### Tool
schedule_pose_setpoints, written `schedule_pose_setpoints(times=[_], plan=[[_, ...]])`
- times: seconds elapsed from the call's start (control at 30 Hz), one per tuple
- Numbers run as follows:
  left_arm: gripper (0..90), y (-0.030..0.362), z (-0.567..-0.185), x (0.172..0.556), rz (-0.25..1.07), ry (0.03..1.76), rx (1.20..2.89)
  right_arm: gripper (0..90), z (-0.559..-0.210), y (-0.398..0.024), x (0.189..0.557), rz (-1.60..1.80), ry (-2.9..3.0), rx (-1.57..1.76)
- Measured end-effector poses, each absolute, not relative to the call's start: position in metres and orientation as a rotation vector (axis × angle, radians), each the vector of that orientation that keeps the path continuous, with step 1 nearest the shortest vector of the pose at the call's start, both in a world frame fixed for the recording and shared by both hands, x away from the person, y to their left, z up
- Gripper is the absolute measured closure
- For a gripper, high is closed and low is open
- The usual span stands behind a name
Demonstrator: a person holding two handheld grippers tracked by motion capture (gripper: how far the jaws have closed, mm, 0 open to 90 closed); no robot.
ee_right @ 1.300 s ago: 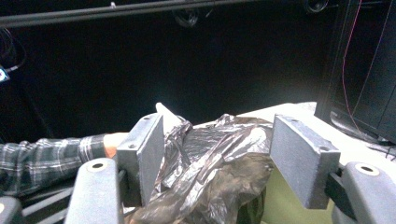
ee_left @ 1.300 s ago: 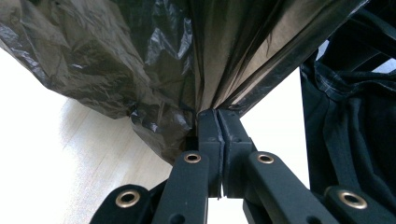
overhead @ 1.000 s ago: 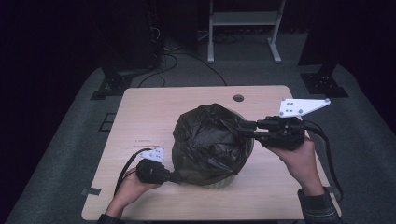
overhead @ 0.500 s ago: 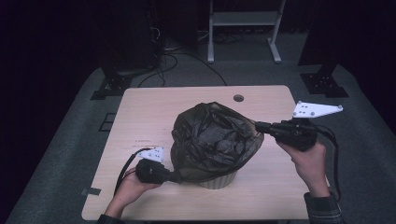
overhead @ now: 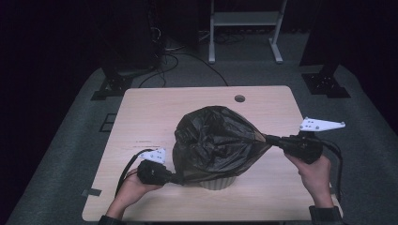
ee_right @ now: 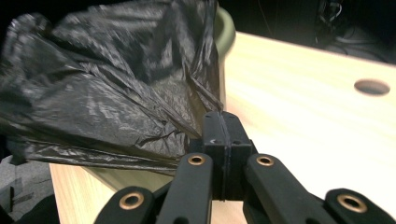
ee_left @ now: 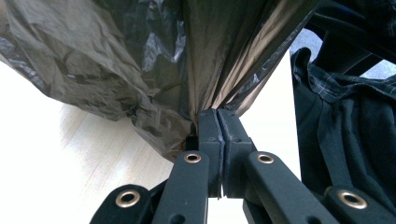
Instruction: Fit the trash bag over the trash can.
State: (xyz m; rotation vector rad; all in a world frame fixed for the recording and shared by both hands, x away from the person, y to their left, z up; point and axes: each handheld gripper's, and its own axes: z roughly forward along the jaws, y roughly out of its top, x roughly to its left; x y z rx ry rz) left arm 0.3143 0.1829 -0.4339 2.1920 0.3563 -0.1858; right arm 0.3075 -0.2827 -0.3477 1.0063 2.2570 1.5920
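Near the bench's (overhead: 141, 117) front edge, left tongs (overhead: 177, 178) clamped on black bag (overhead: 216, 143) draped over pale bin (overhead: 217, 183); beyond, right tongs (overhead: 268, 139) clamped on its stretched corner; thin, soft, slippery film, probably best gripped in bunched folds.

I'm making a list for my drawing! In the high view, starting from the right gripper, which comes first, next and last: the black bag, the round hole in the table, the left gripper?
1. Black bag: pinched in the right gripper.
2. Round hole: far table edge.
3. Left gripper: across the bag, near edge.
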Motion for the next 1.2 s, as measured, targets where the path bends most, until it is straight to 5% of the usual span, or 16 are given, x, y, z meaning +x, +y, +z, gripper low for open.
schedule_pose_setpoints(times=[0.5,0.57,0.67,1.2], plan=[[88.4,0.184,-0.435,0.315,-0.186,0.360,2.198,88.7,-0.400,-0.280,0.317,1.509,2.357,1.124],[88.4,0.184,-0.435,0.315,-0.189,0.355,2.202,74.2,-0.390,-0.285,0.315,1.553,2.309,1.117],[88.3,0.183,-0.435,0.315,-0.189,0.354,2.203,65.8,-0.376,-0.291,0.314,1.605,2.245,1.091],[88.3,0.183,-0.435,0.315,-0.196,0.352,2.204,56.9,-0.310,-0.268,0.335,1.651,2.183,0.894]])
